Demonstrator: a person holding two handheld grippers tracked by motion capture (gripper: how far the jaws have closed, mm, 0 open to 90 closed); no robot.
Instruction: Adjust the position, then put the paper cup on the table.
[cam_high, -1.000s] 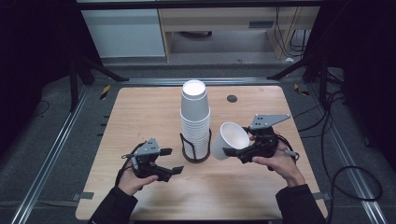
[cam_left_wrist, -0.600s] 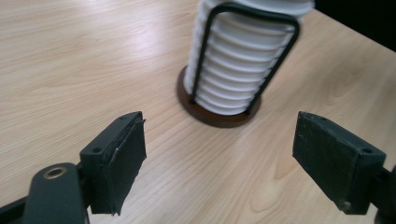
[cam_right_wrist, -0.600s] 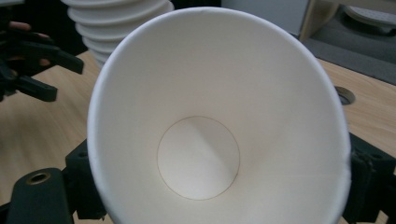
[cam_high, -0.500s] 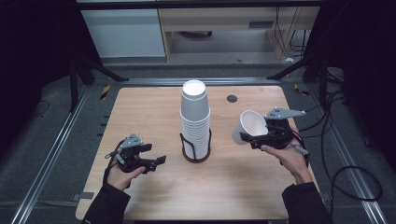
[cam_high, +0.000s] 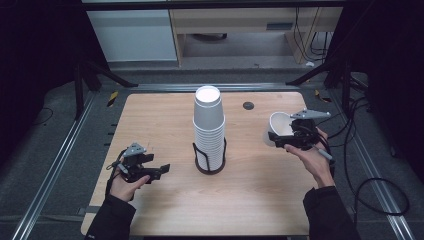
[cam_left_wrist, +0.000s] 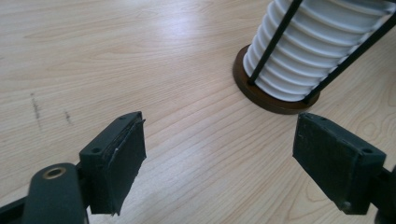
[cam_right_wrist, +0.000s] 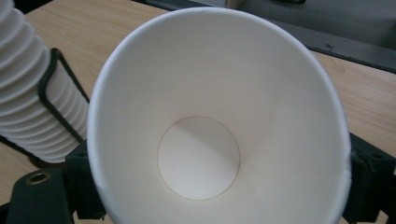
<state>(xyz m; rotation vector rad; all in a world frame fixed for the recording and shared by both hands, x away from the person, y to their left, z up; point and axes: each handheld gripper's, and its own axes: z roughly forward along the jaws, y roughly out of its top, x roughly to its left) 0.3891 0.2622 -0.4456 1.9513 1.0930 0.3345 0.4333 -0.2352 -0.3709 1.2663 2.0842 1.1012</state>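
White paper cup (cam_high: 278, 126) being pinched by right gripper (cam_high: 295, 136) above table (cam_high: 165, 115), left gripper (cam_high: 159, 171) hovering w/ jaws spread, cup stack (cam_high: 209, 127) sitting btwn them.

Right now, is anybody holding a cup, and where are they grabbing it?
Yes. The right gripper holds one white paper cup by its side walls, a jaw on each side. The left gripper is open, holding nothing.
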